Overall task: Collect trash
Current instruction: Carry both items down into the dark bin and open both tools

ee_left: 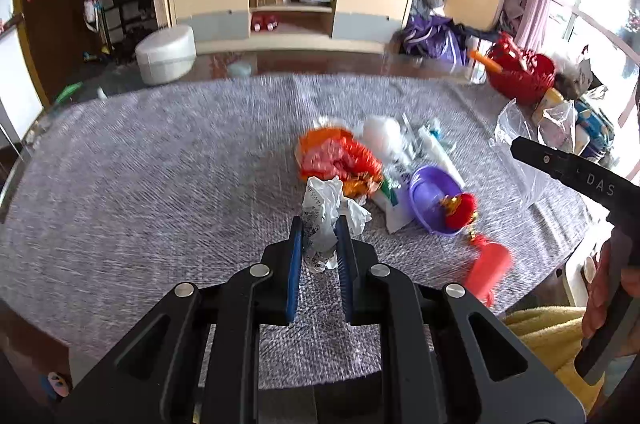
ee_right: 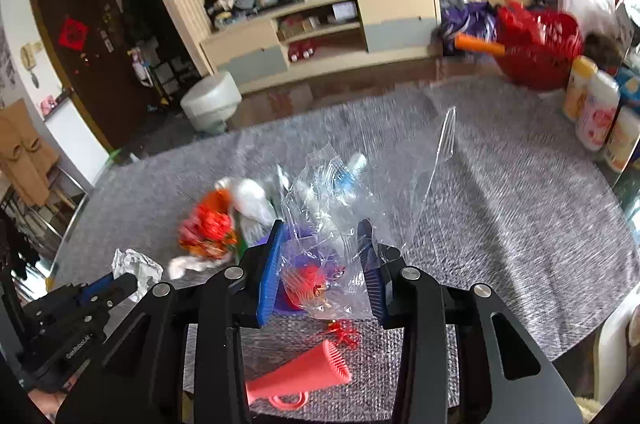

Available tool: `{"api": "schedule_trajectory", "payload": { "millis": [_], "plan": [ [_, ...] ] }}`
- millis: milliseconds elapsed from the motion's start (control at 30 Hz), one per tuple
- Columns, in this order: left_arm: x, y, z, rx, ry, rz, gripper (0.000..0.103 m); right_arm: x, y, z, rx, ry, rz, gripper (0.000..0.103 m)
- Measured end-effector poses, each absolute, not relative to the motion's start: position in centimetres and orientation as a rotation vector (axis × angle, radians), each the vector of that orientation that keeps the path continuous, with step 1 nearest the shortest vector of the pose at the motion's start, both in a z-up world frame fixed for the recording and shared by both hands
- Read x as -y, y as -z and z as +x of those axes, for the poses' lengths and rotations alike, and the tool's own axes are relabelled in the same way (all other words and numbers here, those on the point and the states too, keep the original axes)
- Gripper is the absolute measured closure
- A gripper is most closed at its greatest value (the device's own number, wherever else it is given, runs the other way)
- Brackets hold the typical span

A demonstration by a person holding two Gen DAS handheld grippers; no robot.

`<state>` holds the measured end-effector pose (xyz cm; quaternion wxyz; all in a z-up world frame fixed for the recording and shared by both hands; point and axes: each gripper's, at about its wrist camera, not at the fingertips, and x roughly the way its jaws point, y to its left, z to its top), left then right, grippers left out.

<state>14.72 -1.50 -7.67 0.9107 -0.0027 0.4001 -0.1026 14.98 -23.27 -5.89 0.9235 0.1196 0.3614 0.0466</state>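
The surface wears a grey woven cloth, rough and matt. The left claw is matt black plastic with ribbed blue pads and shiny metal pins; it pinches crumpled white paper, printed and creased. The right claw, of the same make, holds a clear, glossy plastic bag. The purple bowl is smooth plastic; the pink funnel-shaped piece looks matt and rubbery.

free: grey tablecloth left half bare | blocked: trash pile at centre, purple bowl beside it | right edge: bottles, red basket
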Motion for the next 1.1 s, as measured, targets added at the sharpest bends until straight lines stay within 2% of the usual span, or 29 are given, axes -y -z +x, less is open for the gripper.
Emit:
{"api": "schedule_trajectory", "payload": {
  "millis": [267, 467, 800, 1100],
  "plan": [
    [2.0, 3.0, 9.8, -0.727, 0.227, 0.017, 0.088, 23.1, 1.3, 10.0, -0.660, -0.133, 0.234, 0.065],
    [1.8, 1.8, 4.7, -0.703, 0.241, 0.005, 0.088, 21.9, 0.5, 5.1, -0.658, -0.191, 0.198, 0.065],
    [2.0, 6.0, -1.3, -0.803, 0.273, -0.011, 0.088, 20.4, 5.6, -1.0, -0.808, -0.260, 0.175, 0.065],
    [2.3, 14.3, -2.7, -1.011, 0.284, -0.040, 0.088, 19.1, 13.0, -2.2, -1.010, -0.277, 0.209, 0.065]
  ]
}}
